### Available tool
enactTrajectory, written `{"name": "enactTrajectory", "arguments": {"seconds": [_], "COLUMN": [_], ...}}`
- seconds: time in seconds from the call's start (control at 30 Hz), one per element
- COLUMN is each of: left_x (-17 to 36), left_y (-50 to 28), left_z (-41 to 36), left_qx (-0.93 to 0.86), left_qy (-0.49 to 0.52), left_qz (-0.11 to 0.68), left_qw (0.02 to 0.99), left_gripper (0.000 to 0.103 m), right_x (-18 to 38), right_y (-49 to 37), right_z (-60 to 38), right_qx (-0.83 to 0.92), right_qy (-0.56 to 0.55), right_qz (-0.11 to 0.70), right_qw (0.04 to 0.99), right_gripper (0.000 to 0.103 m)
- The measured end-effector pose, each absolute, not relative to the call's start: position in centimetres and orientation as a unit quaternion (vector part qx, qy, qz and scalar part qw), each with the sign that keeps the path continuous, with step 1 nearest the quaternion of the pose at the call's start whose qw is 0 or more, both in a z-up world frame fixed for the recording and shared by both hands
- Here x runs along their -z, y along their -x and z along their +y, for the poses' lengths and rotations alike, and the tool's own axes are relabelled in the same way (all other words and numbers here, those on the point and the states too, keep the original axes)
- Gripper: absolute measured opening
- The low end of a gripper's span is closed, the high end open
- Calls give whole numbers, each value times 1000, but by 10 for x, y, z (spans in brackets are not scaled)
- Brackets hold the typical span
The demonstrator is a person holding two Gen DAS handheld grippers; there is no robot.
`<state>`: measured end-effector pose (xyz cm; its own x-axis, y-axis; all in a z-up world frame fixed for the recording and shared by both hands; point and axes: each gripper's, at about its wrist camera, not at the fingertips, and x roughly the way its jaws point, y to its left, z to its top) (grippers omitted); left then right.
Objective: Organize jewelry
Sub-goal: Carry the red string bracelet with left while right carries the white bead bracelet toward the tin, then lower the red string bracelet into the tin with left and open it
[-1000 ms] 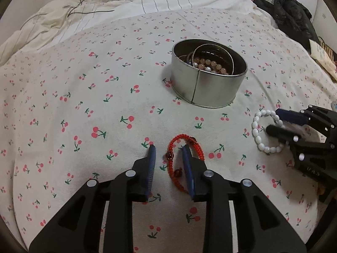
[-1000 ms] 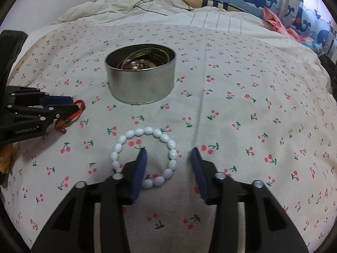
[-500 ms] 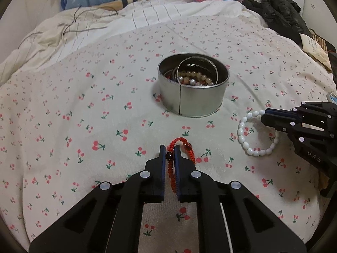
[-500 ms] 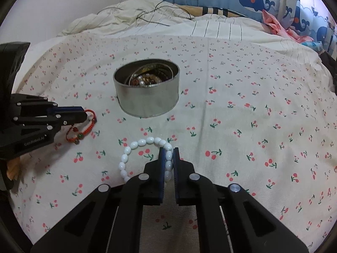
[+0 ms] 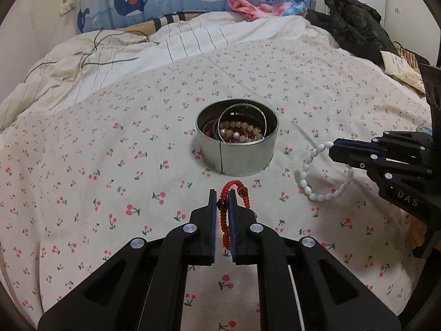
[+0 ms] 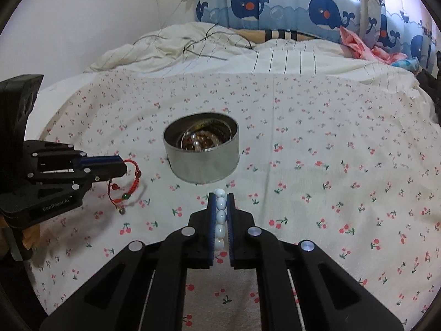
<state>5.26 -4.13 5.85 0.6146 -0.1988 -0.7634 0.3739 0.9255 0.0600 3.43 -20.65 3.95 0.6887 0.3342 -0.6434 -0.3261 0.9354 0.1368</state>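
Left wrist view: the left gripper (image 5: 222, 201) is clamped on the red cord bracelet (image 5: 234, 193), its loop sticking out past the tips and clear of the cherry-print sheet (image 5: 110, 165). The round tin (image 5: 237, 149), already holding beads and a bangle, sits just ahead. Off to the right, the right gripper (image 5: 335, 150) holds the white bead bracelet (image 5: 311, 190), which dangles in a loop below it. I'd bring the red one right over the tin's mouth before letting go, since the cord hangs loose and could catch the rim.

Right wrist view: the right gripper (image 6: 220, 201) is closed on a row of white beads, the tin (image 6: 201, 154) straight in front. The left gripper (image 6: 122, 165) is at the left, with the red bracelet (image 6: 129, 184) drooping beneath. Better one drop at a time, so the two don't crowd the opening.
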Motion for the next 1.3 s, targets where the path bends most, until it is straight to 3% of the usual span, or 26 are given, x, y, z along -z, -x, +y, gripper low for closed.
{"name": "enactTrajectory", "arguments": {"seconds": [1.3], "left_x": [-96], "left_y": [-39], "left_z": [-70], "left_qx": [150], "left_qy": [-147], "left_qz": [336], "left_qw": [918], "left_gripper": [7], "right_x": [-82], "right_y": [-19], "right_z": [-210], "right_qx": [-208], "right_qy": [-19], "right_qz": [264], "right_qw": [942], "right_gripper": [8]}}
